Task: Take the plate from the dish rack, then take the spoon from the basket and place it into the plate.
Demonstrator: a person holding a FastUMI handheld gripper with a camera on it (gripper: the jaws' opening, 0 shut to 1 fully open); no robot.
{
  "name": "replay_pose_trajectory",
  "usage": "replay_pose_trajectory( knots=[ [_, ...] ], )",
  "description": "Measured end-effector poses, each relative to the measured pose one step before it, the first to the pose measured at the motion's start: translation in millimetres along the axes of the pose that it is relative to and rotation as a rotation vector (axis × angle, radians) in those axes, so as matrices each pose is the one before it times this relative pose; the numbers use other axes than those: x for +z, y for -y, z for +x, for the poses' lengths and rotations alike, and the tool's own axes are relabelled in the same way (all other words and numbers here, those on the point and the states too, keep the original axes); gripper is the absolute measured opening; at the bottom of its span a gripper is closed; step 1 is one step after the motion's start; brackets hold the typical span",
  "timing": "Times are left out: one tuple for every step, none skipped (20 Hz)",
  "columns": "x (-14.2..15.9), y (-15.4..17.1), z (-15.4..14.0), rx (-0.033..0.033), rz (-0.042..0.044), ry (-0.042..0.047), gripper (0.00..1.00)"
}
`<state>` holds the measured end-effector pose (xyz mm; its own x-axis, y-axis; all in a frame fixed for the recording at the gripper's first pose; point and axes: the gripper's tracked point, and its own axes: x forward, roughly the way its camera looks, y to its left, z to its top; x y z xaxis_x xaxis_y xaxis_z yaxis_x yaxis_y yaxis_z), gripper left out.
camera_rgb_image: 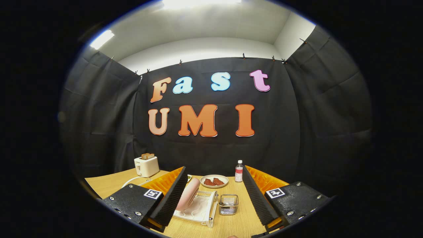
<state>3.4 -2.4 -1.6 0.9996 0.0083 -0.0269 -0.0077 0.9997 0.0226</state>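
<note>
A pink plate [189, 197] stands on edge in a white dish rack [202, 211] on the wooden table, just inside my left finger. A small wire basket [228, 204] sits to the rack's right, between my fingers; I cannot make out the spoon in it. My gripper [214, 180] hovers above the table, open wide, with nothing between its fingers. The rack and basket lie below and just ahead of the fingertips.
A white toaster [146, 166] with toast stands at the back left, its cord trailing on the table. A shallow dish with dark food [214, 181] and a small water bottle [239, 171] stand at the back, beyond the basket.
</note>
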Motion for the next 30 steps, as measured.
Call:
replay_pose_trajectory(
  knots=[
    [0.74,0.24,0.14,0.00024,-0.00031,-0.00027,0.98],
    [1.26,0.03,1.2,0.00096,-0.00037,-0.00065,0.98],
    [0.37,-0.92,0.54,0.00218,0.00007,-0.00408,0.98],
    [-1.27,-1.65,1.52,0.00436,0.00247,-0.01263,0.98],
    [-5.29,-1.88,0.89,0.00604,0.00416,-0.02607,0.98],
    [-6.52,-2.23,0.5,0.00736,0.00789,-0.03383,0.98],
    [-5.5,-3.3,1.37,0.01002,0.01039,-0.03028,0.98],
    [-3.13,-2.88,2.31,0.00919,0.01219,-0.02587,0.98],
    [-4.38,-1.32,2.87,0.00542,0.01321,-0.02789,0.99],
    [-3.06,-1.37,2.73,0.00599,0.01325,-0.02495,0.99],
    [-1.11,-2.45,4.1,0.0094,0.01327,-0.0183,0.99],
    [-0.29,-1.15,3.61,0.00775,0.01344,-0.01507,0.99],
    [-1.28,-1.18,4.09,0.00528,0.01367,-0.01881,0.99],
    [-1.3,-1.67,3.44,0.0074,0.01123,-0.01985,0.99],
    [-1.54,-2.67,3.78,0.00753,0.00678,-0.01844,0.98],
    [-0.65,-2.07,3.98,0.00489,0.00074,-0.02036,0.98],
    [-1.25,-1.86,3.43,0.00282,-0.00296,-0.0173,0.98],
    [-0.26,-1.7,3.83,-0.00411,-0.00277,-0.02091,0.98],
    [-2.43,-1.31,3.0,-0.00697,-0.00271,-0.02591,0.98],
    [-1.53,-2.77,2.66,-0.00257,-0.00516,-0.02288,0.97],
    [1.17,-4.21,3.06,0.00231,-0.00584,-0.0183,0.98],
    [0.85,-3.85,3.52,0.00723,-0.00789,-0.01808,0.98],
    [0.16,-4.18,4.8,0.01081,-0.00498,-0.01761,0.98],
    [0.52,-4.12,5.62,0.01562,0.00068,-0.02183,0.98],
    [-2.61,-3.04,6.63,0.0176,0.00732,-0.03297,0.97],
    [-3.1,-1.25,6.83,0.01333,0.01907,-0.04113,0.97],
    [-3.1,-1.18,7.65,0.0145,0.02498,-0.04135,0.98],
    [-1.51,-2.36,6.73,0.01372,0.02105,-0.037,0.97],
    [-0.8,1.36,7.62,0.00202,0.01368,-0.03303,0.97],
    [0.83,3.27,7.54,-0.01097,0.00662,-0.02978,0.97]
  ],
)
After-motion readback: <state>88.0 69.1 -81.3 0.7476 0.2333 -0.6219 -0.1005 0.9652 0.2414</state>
